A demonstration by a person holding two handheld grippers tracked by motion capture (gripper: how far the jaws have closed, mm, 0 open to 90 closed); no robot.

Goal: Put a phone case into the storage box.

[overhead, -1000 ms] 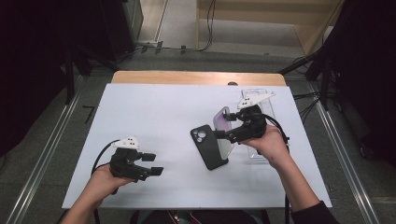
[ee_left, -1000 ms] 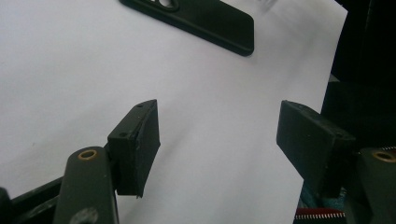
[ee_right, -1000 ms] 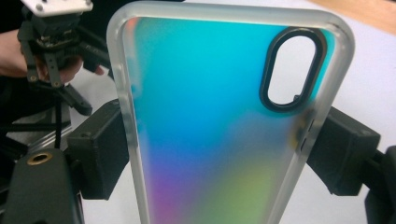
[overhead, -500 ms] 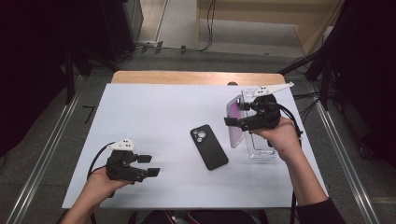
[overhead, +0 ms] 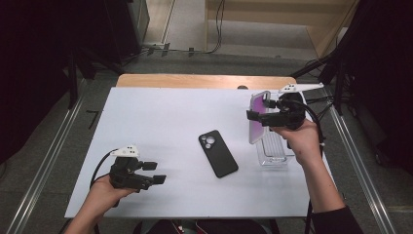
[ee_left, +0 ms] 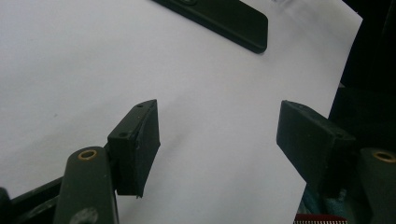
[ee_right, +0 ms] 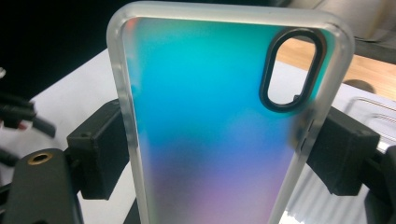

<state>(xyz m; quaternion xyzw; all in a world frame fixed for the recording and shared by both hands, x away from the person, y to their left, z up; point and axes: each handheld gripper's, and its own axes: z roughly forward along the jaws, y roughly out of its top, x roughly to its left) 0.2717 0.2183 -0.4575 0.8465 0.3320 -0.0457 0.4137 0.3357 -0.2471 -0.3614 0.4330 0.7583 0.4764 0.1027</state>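
A translucent phone case [ee_right: 219,121], shifting from teal at the top to purple lower down, with a frosted rim and an oval camera cutout near one upper corner, is clamped by its 2 long edges in the right gripper [ee_right: 219,154]. In the high view the case [overhead: 258,117] stands upright on edge, lifted off the desk [overhead: 160,122], with the right gripper [overhead: 257,118] reaching in level from its right side and a hand [overhead: 302,139] behind it.

Just beneath and to the right of the case, a clear ribbed tray [overhead: 273,150] lies flat on the desk. To the lower left of the case, near the desk's middle, a black phone [overhead: 217,153] lies face down at a slant, its camera bump at the end farther from the person. It is well apart from the case.

Farther to the lower left of the case, near the desk's front edge, the left gripper [overhead: 155,172] points toward the phone, held in the other hand [overhead: 104,192]. In the left gripper view its jaws [ee_left: 219,140] stand wide apart with nothing between them, above bare white desk, and 1 end of the phone [ee_left: 224,21] shows at the top.

The desk is white with a wooden strip along its far edge.
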